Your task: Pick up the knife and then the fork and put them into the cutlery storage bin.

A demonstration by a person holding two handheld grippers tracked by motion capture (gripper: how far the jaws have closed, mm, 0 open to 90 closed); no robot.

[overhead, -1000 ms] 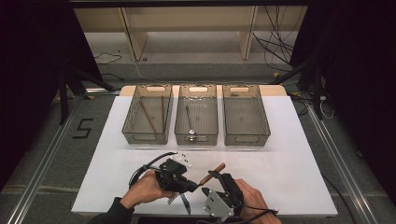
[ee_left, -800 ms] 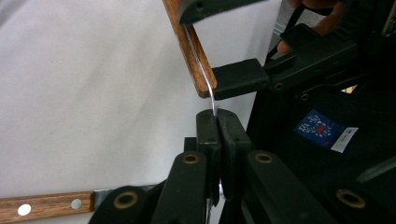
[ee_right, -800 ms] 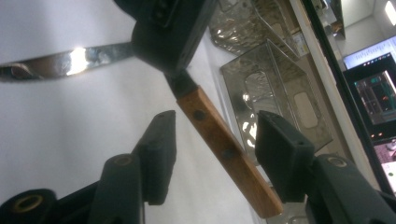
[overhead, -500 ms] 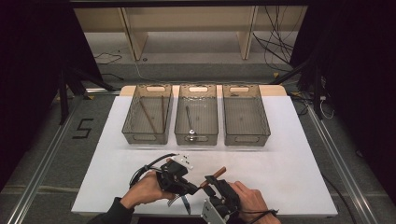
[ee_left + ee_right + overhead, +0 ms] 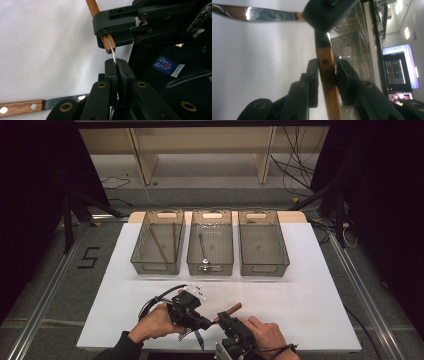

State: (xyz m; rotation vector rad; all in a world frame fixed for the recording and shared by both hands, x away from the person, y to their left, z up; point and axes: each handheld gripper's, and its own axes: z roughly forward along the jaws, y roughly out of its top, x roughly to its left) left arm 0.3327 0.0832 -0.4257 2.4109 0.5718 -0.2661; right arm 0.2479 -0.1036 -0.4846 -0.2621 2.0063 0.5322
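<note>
Near the counter's (image 5: 310, 285) front edge we hold one knife (image 5: 226, 312): left gripper (image 5: 203, 322) fingers clamp its blade, right gripper (image 5: 225, 321) fingers have been closing around its handle. Behind stand three bins (image 5: 263, 243); a second knife (image 5: 30, 107) lies flat.

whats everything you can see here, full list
clear bins: 3, grey-tinted, in a row at the table's far side
brown sticks: 2, in the left bin
metal utensil: 1, silver, in the middle bin
held knife: 1, wooden handle, between the grippers
second knife: 1, wooden handle, flat on the table
table: 1, white
left hand-held gripper: black, shut on the held knife's blade
right hand-held gripper: black, jaws have just been closing on its handle
</note>
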